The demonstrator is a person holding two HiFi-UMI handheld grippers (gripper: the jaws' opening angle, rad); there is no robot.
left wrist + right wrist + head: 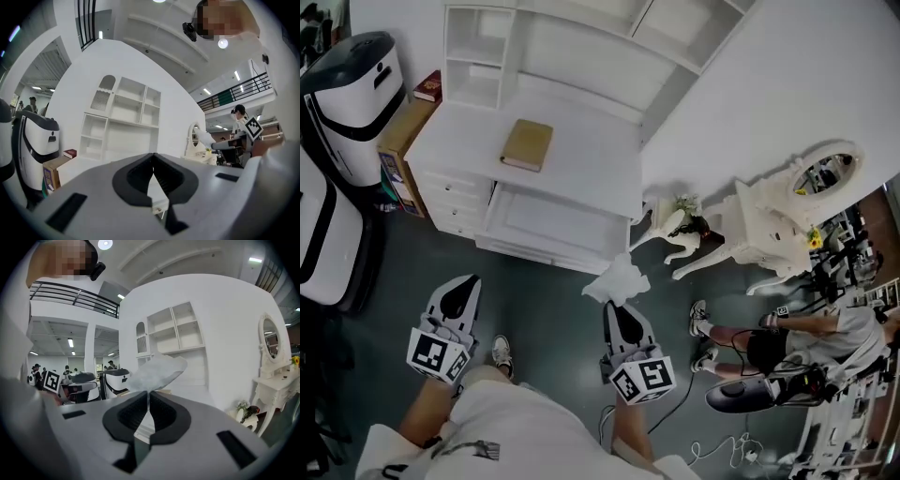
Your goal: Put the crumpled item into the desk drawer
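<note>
The crumpled item is a white tissue-like wad (617, 279), pinched at the tips of my right gripper (615, 302) above the grey floor, just in front of the white desk (581, 159). In the right gripper view the wad (157, 370) sticks up from the shut jaws of the gripper (149, 393). Below the desktop the wide desk drawer (546, 223) stands pulled out, and its inside looks white and bare. My left gripper (465, 285) hangs lower left of the drawer. In its own view the left gripper (153, 155) is shut with nothing between the jaws.
A tan book (526, 144) lies on the desktop. A white-and-black machine (352, 98) and a cardboard box (394, 150) stand left of the desk. At the right are a white vanity table with a mirror (783, 220) and a seated person (811, 337).
</note>
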